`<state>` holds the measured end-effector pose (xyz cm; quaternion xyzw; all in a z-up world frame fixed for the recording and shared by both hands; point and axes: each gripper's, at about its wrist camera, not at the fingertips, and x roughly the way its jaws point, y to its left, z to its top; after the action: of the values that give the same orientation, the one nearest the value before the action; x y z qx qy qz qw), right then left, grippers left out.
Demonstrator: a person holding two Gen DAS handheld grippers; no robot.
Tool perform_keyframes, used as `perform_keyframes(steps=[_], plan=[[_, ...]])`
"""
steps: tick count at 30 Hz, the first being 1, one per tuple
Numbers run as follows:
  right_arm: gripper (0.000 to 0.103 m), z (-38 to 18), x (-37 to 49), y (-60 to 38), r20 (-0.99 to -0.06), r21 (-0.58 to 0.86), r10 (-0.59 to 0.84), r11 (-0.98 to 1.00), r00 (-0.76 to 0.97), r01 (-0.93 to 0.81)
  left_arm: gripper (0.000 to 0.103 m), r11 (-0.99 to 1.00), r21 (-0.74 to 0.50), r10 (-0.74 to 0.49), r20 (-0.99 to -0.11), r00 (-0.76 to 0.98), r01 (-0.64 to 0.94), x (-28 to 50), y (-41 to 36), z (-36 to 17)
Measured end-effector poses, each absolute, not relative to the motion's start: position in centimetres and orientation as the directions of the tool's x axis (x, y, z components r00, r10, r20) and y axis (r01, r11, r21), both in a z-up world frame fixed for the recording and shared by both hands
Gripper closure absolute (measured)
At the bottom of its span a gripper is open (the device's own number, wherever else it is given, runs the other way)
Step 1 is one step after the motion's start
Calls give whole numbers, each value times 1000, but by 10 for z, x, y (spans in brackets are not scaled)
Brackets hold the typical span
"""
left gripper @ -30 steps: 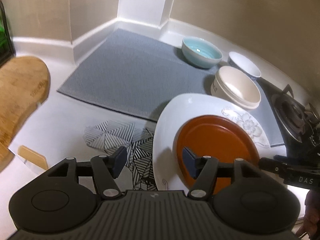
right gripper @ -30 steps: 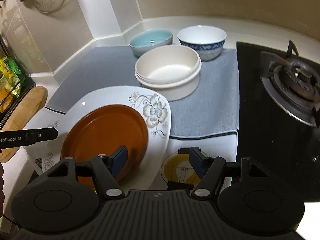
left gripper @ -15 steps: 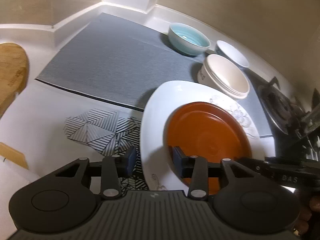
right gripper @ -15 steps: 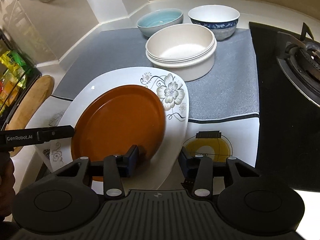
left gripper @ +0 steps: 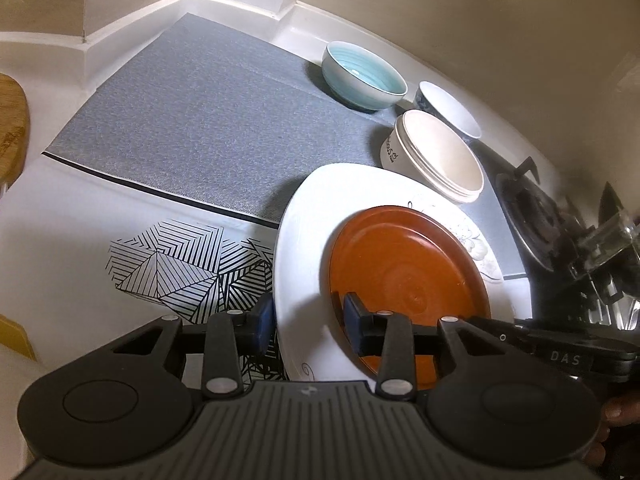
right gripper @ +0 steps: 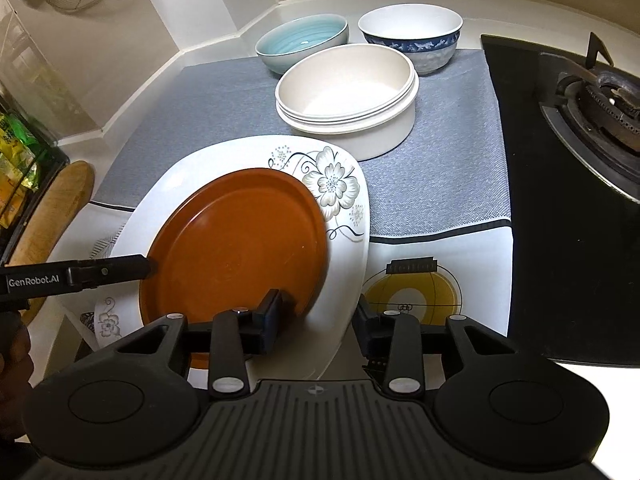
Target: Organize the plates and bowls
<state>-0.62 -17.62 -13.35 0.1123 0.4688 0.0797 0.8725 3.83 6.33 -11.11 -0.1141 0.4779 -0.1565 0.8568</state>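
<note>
While both grippers (left gripper: 306,322) (right gripper: 316,316) clamp the white plate (right gripper: 344,240), it seemingly tilts, long axis running between them.

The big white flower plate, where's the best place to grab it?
Probably at its thin rim, from both near sides at once. The white flower plate is wide and carries the orange plate, so the left tongs and right tongs straddling opposite edges should keep it level.

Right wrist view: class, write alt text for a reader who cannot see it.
The right gripper straddles the near edge of a white floral plate carrying a brown plate, its jaws just closing. Behind, on a grey mat, stand a cream bowl, a light blue bowl and a blue-patterned bowl.
</note>
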Motion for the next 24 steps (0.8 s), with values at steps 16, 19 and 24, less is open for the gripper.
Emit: perform_keyframes(steps=[16,19,24], plan=[[63,-131,22,-129,-826,249,216,968,521,-6,66,910,-392,-403,-756,515,137,72,118,-113],[63,-130,37,-112,-827,252,223,968,517,-15,67,916,-385,-383,-755,532,113,85,135,-112],[63,-130,68,-80,-823,248,235,968,517,-45,74,933,-353,-322,-749,579,63,115,166,-110]])
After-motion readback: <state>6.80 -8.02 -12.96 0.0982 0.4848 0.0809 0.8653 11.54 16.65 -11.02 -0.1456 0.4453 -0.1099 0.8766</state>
